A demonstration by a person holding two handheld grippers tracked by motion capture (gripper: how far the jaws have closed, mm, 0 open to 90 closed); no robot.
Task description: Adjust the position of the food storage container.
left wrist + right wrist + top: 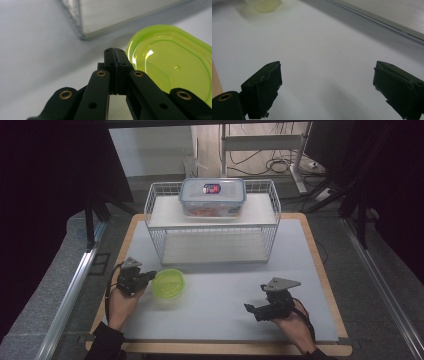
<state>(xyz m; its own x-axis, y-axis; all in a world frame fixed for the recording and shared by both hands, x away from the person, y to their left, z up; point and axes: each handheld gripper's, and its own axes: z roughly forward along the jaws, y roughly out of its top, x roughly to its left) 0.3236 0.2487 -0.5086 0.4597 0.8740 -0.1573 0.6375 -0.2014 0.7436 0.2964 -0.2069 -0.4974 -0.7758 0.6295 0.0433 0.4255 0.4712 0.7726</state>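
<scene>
A lime-green translucent plastic bowl [168, 283] lies on the grey mat at the front left. My left gripper [149, 278] is just to the left of it, its tips at the bowl's rim. In the left gripper view the two black jaws are pressed together at the left gripper's tips [115, 53] with nothing between them, and the green bowl [175, 67] lies right beside them. My right gripper [249, 309] rests at the front right and points left. The right gripper [327, 82] stands wide open over bare mat, with the bowl [263, 4] far off.
A white wire rack [212, 227] with two shelves stands at the back middle of the table. On its top shelf sits a clear box with a blue-rimmed lid [212, 196] and orange contents. The rack's base edge [100, 32] is close ahead of the left gripper. A wooden table rim [320, 255] borders the mat.
</scene>
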